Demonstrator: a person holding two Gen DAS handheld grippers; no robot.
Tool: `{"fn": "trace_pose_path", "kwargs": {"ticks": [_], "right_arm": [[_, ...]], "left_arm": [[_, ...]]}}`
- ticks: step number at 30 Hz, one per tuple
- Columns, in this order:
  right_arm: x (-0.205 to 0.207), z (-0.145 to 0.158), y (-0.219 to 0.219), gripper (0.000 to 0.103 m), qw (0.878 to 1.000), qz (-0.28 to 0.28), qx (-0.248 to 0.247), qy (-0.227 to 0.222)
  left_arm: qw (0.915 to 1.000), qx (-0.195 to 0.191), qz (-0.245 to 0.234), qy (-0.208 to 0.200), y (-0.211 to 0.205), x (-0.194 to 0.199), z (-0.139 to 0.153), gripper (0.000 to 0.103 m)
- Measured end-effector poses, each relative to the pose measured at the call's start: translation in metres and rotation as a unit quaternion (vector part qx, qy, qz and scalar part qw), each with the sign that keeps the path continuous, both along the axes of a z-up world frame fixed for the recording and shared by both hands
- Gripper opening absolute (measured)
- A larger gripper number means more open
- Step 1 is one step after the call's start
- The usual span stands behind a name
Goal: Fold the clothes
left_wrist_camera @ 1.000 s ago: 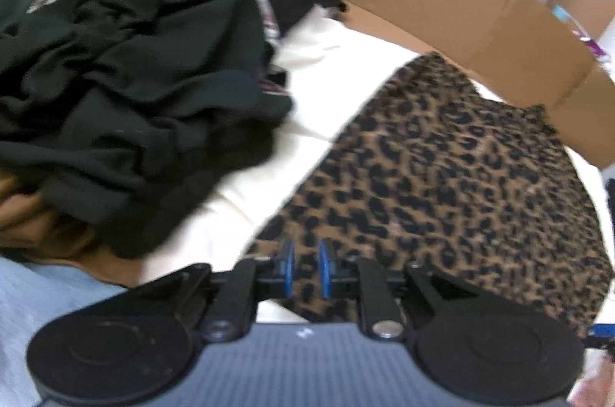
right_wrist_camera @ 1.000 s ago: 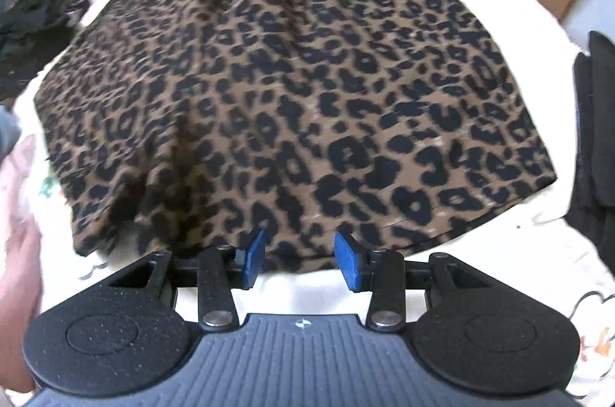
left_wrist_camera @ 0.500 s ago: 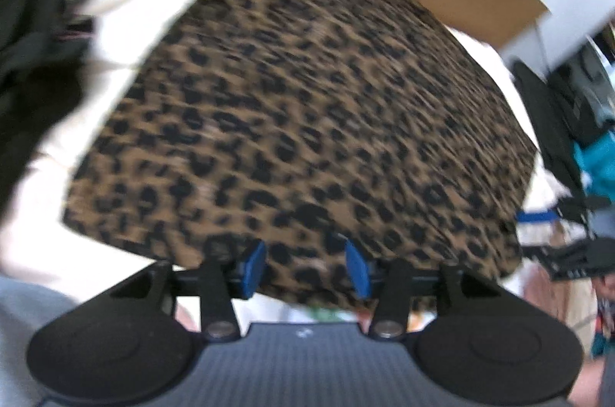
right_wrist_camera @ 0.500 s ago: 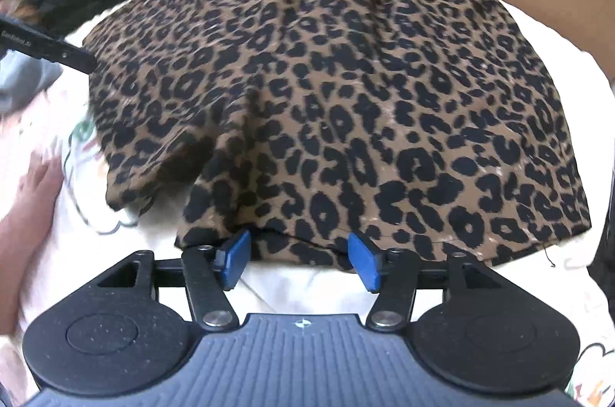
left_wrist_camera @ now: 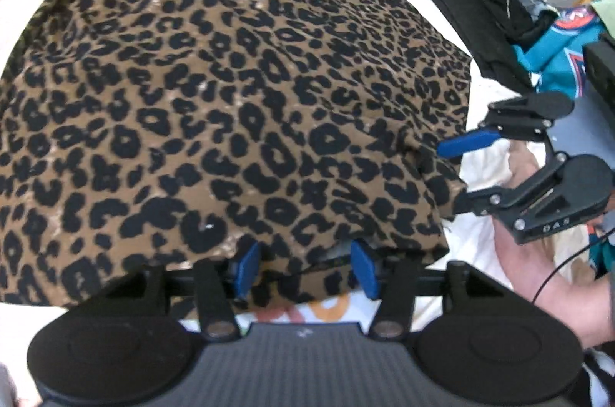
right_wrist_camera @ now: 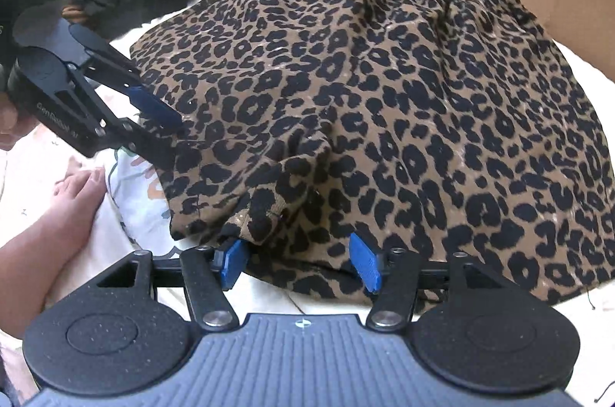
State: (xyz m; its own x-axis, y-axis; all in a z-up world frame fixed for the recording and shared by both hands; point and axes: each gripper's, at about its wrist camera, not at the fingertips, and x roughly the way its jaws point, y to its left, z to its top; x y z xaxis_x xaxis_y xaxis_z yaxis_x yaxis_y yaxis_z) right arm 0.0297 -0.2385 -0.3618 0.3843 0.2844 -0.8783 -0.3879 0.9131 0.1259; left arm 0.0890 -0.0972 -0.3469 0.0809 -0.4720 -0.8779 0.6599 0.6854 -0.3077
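Lying flat on the white sheet [right_wrist_camera: 127, 199], the leopard-print skirt [left_wrist_camera: 238, 88] has its near hem between your grippers. Your left gripper [left_wrist_camera: 303, 266] and right gripper [right_wrist_camera: 298, 261] both have fingers spread apart at that hem, gripping nothing.

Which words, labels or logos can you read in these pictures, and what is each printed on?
"DAS": on the body of the right gripper.
"Gen…": on the body of the left gripper; the rest is too blurred to read.
Crest on the teal jersey: lettering too blurred to read.
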Motion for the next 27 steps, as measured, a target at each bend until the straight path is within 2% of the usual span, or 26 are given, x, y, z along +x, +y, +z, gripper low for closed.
{"fn": "trace_pose_path", "kwargs": {"ticks": [5,7,9,12,16,21,22,24,25,26,27], "right_arm": [[-0.004,-0.005,0.001,0.062,1.0,0.004,-0.008,-0.019],[-0.005,-0.005,0.0,0.051,0.999,0.008,-0.011,-0.03],[-0.005,-0.005,0.001,0.047,0.999,0.013,-0.012,-0.04],[-0.004,-0.008,0.004,0.047,0.999,0.018,-0.014,-0.048],[-0.002,-0.021,0.006,0.047,0.999,0.011,-0.016,-0.036],[-0.005,-0.025,0.01,0.045,0.998,0.018,-0.027,-0.052],[-0.005,-0.024,0.009,0.033,0.998,0.02,-0.028,-0.054],[-0.007,-0.02,0.009,0.017,0.998,0.024,-0.028,-0.057],[-0.009,-0.017,0.009,0.009,0.997,0.032,-0.028,-0.059],[-0.012,-0.014,0.01,0.005,0.997,0.04,-0.029,-0.061],[-0.014,-0.011,0.011,0.004,0.996,0.048,-0.03,-0.063]], "left_arm": [[0.9993,0.003,-0.031,-0.021,-0.015,-0.006,-0.003,0.056],[0.9989,0.005,-0.037,-0.03,-0.019,-0.007,-0.004,0.056],[0.9983,0.006,-0.042,-0.039,-0.023,-0.008,-0.004,0.056],[0.9975,0.004,-0.047,-0.052,-0.029,-0.008,-0.004,0.056],[0.9962,-0.003,-0.055,-0.068,-0.032,-0.011,-0.002,0.056],[0.9947,-0.013,-0.058,-0.083,-0.037,-0.013,-0.001,0.054],[0.9948,-0.016,-0.057,-0.083,-0.037,-0.013,-0.001,0.05],[0.995,-0.023,-0.056,-0.08,-0.037,-0.012,-0.001,0.044],[0.9951,-0.026,-0.056,-0.078,-0.036,-0.012,0.0,0.035],[0.9952,-0.028,-0.057,-0.075,-0.035,-0.012,0.0,0.027],[0.9952,-0.031,-0.057,-0.073,-0.034,-0.012,0.0,0.023]]}}
